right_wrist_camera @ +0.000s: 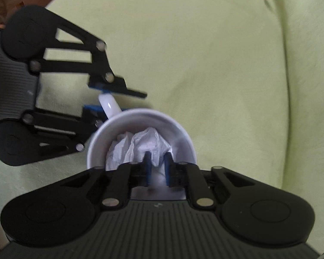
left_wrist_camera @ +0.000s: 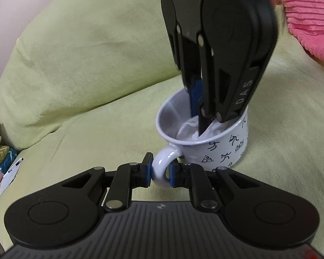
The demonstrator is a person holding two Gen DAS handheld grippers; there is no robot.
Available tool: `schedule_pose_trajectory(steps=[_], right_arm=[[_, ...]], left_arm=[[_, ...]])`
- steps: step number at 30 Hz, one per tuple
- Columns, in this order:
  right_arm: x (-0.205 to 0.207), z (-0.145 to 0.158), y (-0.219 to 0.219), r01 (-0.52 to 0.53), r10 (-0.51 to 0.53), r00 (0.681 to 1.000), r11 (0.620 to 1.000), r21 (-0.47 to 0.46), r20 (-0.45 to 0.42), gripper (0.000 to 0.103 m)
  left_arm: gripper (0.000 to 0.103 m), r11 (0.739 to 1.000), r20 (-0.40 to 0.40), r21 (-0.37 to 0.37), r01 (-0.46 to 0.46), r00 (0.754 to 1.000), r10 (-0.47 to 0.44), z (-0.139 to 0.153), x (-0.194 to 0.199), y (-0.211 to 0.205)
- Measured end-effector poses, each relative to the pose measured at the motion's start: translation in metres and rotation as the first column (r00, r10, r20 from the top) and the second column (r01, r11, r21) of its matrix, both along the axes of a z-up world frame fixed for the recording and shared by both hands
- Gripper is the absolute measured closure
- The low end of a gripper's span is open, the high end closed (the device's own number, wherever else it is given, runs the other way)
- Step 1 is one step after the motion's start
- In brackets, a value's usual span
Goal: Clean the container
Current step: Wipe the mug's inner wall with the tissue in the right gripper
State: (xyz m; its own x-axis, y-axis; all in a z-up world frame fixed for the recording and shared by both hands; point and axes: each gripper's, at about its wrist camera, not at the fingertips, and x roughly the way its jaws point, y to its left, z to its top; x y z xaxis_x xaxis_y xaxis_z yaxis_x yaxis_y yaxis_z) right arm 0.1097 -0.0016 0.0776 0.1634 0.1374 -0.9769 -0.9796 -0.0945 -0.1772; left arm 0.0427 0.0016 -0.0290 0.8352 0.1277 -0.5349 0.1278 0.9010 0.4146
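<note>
A white mug (left_wrist_camera: 224, 149) printed with small black figures stands upright on a light green sheet. My left gripper (left_wrist_camera: 159, 173) is shut on its handle (left_wrist_camera: 162, 168), blue pads on either side of the loop. From above, my right gripper (left_wrist_camera: 199, 116) reaches into the mug and is shut on a crumpled white tissue (left_wrist_camera: 192, 130). In the right wrist view the tissue (right_wrist_camera: 140, 144) fills the mug's inside (right_wrist_camera: 183, 140), pinched between the right gripper's (right_wrist_camera: 157, 166) blue pads. The left gripper (right_wrist_camera: 107, 100) holds the handle (right_wrist_camera: 109, 105) at the left.
The green sheet (left_wrist_camera: 86, 69) covers a soft cushioned seat that rises behind the mug. A pink ribbed cloth (left_wrist_camera: 311, 15) lies at the far right. Patterned fabric and a white paper (left_wrist_camera: 9, 172) sit at the left edge.
</note>
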Motion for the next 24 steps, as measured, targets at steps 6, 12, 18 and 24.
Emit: schedule_pose_trajectory(steps=[6,12,18,24], right_arm=[[0.019,-0.006,0.006,0.120,-0.131,0.981,0.989,-0.085,-0.140,0.099],[0.016,-0.008,0.000,0.198,-0.224,0.945,0.972,-0.126,-0.240,0.099],[0.019,-0.005,-0.004,0.243,-0.270,0.922,0.962,-0.127,-0.279,0.099],[0.024,-0.003,-0.012,0.303,-0.320,0.881,0.947,-0.103,-0.349,0.098]], left_arm=[[0.088,1.000,0.011,-0.024,0.001,1.000,-0.001,0.004,0.002,0.001],[0.089,1.000,0.008,-0.024,0.014,1.000,-0.014,0.004,0.002,0.002],[0.089,0.999,0.002,-0.038,0.003,1.000,-0.003,0.004,0.009,0.007],[0.088,0.999,0.000,-0.044,-0.005,1.000,0.005,0.001,0.013,0.009]])
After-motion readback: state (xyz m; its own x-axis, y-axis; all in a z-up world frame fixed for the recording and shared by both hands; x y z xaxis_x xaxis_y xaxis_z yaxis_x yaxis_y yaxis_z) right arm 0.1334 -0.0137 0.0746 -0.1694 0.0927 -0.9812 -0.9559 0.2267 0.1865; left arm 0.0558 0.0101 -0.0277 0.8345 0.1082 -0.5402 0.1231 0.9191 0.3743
